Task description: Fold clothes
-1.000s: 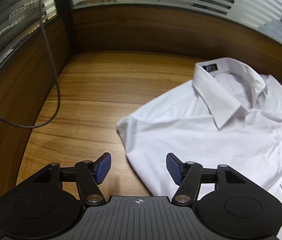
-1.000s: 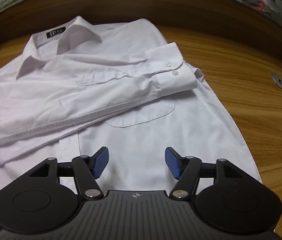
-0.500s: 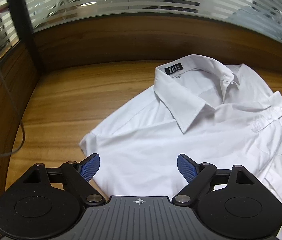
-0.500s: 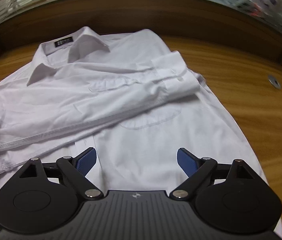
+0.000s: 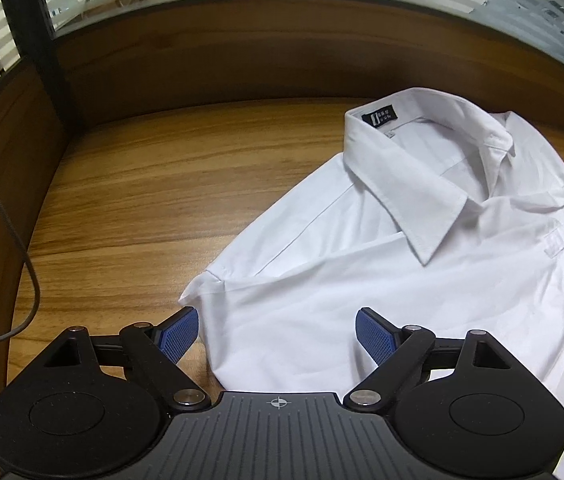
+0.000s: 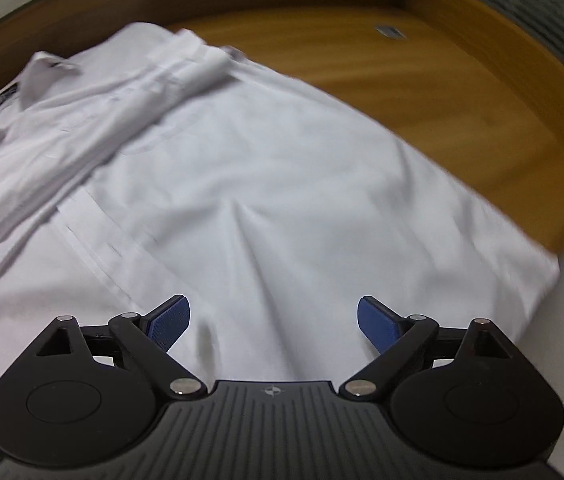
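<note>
A white collared shirt (image 5: 382, 280) lies face up on the wooden table (image 5: 161, 200), a black label inside its collar (image 5: 402, 184). One sleeve is folded across its chest (image 6: 129, 120). My left gripper (image 5: 277, 332) is open just above the shirt's left shoulder corner, with the folded edge between its blue pads. My right gripper (image 6: 273, 322) is open over the shirt's lower body (image 6: 282, 200); this view is blurred by motion. Neither gripper holds cloth.
Wooden partition walls (image 5: 241, 60) topped with frosted striped glass enclose the table at the back and left. A grey cable (image 5: 5, 232) hangs along the left wall. A small metal grommet (image 6: 392, 32) sits in the tabletop at the far right.
Both grippers opened wider. The left view swung right, closer to the shoulder corner. The right gripper swung right and down toward the shirt's lower body, blurring its view.
</note>
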Available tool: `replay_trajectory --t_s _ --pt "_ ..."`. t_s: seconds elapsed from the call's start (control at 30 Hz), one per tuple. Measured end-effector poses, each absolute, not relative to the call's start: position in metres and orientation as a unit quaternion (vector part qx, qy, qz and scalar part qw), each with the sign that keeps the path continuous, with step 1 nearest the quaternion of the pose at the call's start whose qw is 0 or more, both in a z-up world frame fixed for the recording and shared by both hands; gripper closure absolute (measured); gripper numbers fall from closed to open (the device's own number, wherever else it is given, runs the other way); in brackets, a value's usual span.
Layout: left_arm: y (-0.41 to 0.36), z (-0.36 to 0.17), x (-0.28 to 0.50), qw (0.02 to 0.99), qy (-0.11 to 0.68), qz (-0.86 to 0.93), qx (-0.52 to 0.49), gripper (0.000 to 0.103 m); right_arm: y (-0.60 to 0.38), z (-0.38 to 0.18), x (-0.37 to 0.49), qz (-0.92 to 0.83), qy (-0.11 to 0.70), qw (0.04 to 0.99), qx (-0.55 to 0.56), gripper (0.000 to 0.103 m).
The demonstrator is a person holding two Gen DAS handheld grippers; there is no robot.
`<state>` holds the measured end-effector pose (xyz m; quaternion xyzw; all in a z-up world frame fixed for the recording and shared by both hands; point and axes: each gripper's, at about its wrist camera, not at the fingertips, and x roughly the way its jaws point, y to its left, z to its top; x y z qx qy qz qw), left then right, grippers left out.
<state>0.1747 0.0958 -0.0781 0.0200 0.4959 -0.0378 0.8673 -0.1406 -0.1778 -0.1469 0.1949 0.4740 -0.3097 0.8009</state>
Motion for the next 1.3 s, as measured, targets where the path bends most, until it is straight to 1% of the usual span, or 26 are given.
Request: replay_trajectory --t_s 0.23,0.3,0.37,0.4,0.47,0.5,0.53,0.6,0.63,0.7,0.73,0.77,0.87,0.93,1.3 --pt "0.102 -0.086 0.179 0.865 0.500 -0.048 0.017 0.017 -0.164 -0.158 -0.164 -0.329 0.456 0.782 0.267 0.009" --pt "0.104 -0.087 0.181 0.865 0.499 -0.050 0.016 0.018 -0.161 -0.160 -0.168 -0.332 0.449 0.780 0.283 0.010" --pt "0.105 -0.089 0.182 0.865 0.499 -0.051 0.016 0.022 -0.160 -0.160 -0.169 -0.335 0.444 0.779 0.289 0.020" --pt "0.106 -0.090 0.184 0.864 0.501 -0.051 0.015 0.024 -0.160 -0.160 -0.169 -0.338 0.443 0.779 0.288 0.022" --pt "0.107 -0.092 0.186 0.862 0.504 -0.052 0.014 0.029 -0.159 -0.158 -0.170 -0.342 0.440 0.782 0.280 0.036" --pt "0.107 -0.093 0.187 0.862 0.504 -0.053 0.015 0.032 -0.159 -0.158 -0.170 -0.344 0.438 0.783 0.276 0.041" --pt "0.106 -0.094 0.188 0.863 0.503 -0.052 0.016 0.034 -0.158 -0.157 -0.169 -0.348 0.437 0.783 0.272 0.052" --pt "0.106 -0.096 0.190 0.862 0.504 -0.048 0.020 0.051 -0.157 -0.156 -0.166 -0.366 0.432 0.777 0.274 0.066" --pt "0.106 -0.097 0.191 0.863 0.503 -0.043 0.024 0.056 -0.155 -0.156 -0.164 -0.373 0.431 0.775 0.273 0.073" --pt "0.107 -0.098 0.192 0.864 0.501 -0.032 0.036 0.076 -0.148 -0.156 -0.157 -0.375 0.439 0.774 0.260 0.079" --pt "0.108 -0.098 0.191 0.865 0.499 -0.032 0.036 0.079 -0.146 -0.156 -0.154 -0.377 0.442 0.774 0.253 0.084" --pt "0.111 -0.098 0.191 0.866 0.498 -0.032 0.034 0.082 -0.144 -0.156 -0.151 -0.379 0.444 0.773 0.249 0.087" --pt "0.113 -0.097 0.189 0.867 0.496 -0.032 0.038 0.090 -0.144 -0.155 -0.145 -0.384 0.446 0.770 0.248 0.093" --pt "0.112 -0.096 0.188 0.867 0.496 -0.028 0.046 0.094 -0.144 -0.155 -0.141 -0.384 0.449 0.769 0.242 0.095" --pt "0.125 -0.093 0.167 0.866 0.499 0.009 0.031 0.094 -0.150 -0.154 -0.108 -0.381 0.455 0.773 0.224 0.096"
